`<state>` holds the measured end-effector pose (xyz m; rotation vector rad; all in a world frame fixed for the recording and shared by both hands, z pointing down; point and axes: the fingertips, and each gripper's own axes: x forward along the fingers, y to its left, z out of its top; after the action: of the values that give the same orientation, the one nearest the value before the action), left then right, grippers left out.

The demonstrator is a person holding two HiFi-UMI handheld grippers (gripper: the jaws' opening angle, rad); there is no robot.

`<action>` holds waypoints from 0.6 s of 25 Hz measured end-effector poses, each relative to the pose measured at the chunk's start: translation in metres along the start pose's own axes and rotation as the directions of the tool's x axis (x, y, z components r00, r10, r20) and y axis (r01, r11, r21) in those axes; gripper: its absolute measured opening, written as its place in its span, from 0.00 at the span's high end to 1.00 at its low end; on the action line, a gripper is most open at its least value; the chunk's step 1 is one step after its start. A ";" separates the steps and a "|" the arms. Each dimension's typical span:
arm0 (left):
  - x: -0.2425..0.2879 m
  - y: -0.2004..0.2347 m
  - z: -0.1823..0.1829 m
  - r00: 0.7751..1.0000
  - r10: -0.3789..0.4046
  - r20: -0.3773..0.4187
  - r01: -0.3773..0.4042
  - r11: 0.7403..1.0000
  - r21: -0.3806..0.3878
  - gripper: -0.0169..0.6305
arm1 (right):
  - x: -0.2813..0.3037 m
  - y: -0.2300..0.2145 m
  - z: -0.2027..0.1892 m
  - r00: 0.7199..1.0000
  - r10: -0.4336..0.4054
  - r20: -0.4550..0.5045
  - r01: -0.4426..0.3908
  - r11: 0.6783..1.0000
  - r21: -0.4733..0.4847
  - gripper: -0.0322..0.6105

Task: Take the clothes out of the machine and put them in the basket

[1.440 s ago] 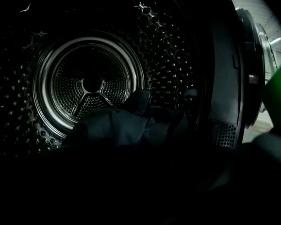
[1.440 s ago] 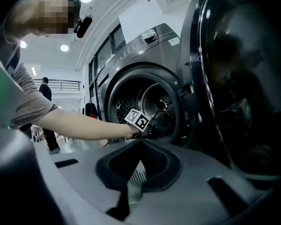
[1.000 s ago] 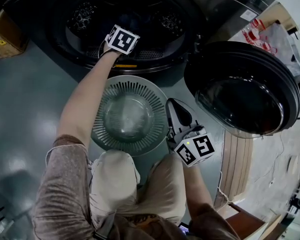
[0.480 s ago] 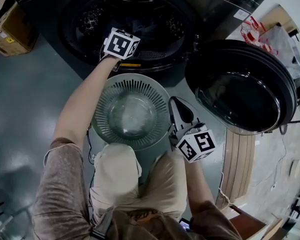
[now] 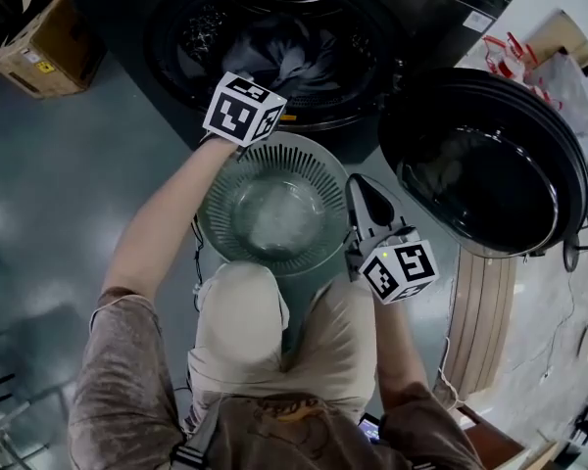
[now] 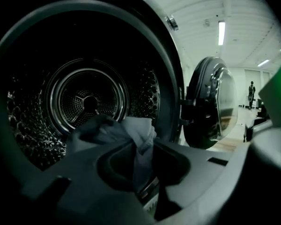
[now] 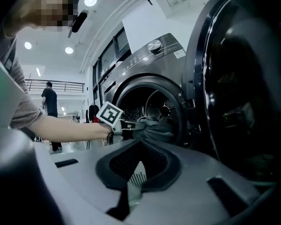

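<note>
A grey-blue cloth (image 5: 286,59) bulges from the mouth of the dark washing machine drum (image 5: 201,32). My left gripper (image 5: 267,81) is shut on the cloth (image 6: 139,142) at the drum's lip, with the fabric pinched between the jaws. From the right gripper view the left gripper (image 7: 131,124) holds the cloth (image 7: 157,129) just outside the opening. The round green slotted basket (image 5: 223,179) stands on the floor below the drum. My right gripper (image 5: 361,192) sits at the basket's right rim. Its jaws are closed on a strip of the slotted rim (image 7: 136,181).
The machine's round door (image 5: 490,164) hangs open at the right, close to my right gripper. A cardboard box (image 5: 44,42) stands left of the machine. The person's knees (image 5: 240,311) are right behind the basket. People stand far off in the hall (image 7: 50,102).
My left gripper has drawn back out of the drum and up toward the basket, and the grey cloth has come with it to the drum's mouth. The right gripper has kept its place.
</note>
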<state>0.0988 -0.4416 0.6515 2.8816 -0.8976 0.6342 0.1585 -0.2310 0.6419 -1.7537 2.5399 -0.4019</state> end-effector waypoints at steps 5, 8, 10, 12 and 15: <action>-0.033 -0.037 -0.002 0.997 -0.077 0.010 0.077 0.997 -0.001 0.86 | -0.005 0.004 0.003 1.000 0.010 0.009 -0.010 1.000 -0.003 0.95; -0.052 -0.062 -0.006 0.992 -0.127 0.012 0.127 0.992 -0.003 0.86 | -0.010 0.006 0.006 1.000 0.013 0.017 -0.012 1.000 -0.004 0.95; -0.063 -0.075 -0.009 0.989 -0.148 0.010 0.148 0.989 -0.004 0.86 | -0.013 0.007 0.008 1.000 0.015 0.025 -0.015 1.000 -0.006 0.95; -0.074 -0.086 -0.013 0.985 -0.170 0.006 0.170 0.985 -0.008 0.86 | -0.015 0.009 0.011 0.999 0.021 0.035 -0.020 1.000 -0.009 0.95; -0.090 -0.102 -0.021 0.979 -0.204 -0.008 0.203 0.979 -0.011 0.86 | -0.020 0.013 0.011 0.999 0.023 0.041 -0.023 1.000 -0.013 0.95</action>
<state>0.0806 -0.3058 0.6417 2.9069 -0.5910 0.6203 0.1555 -0.2106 0.6254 -1.7167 2.5376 -0.3465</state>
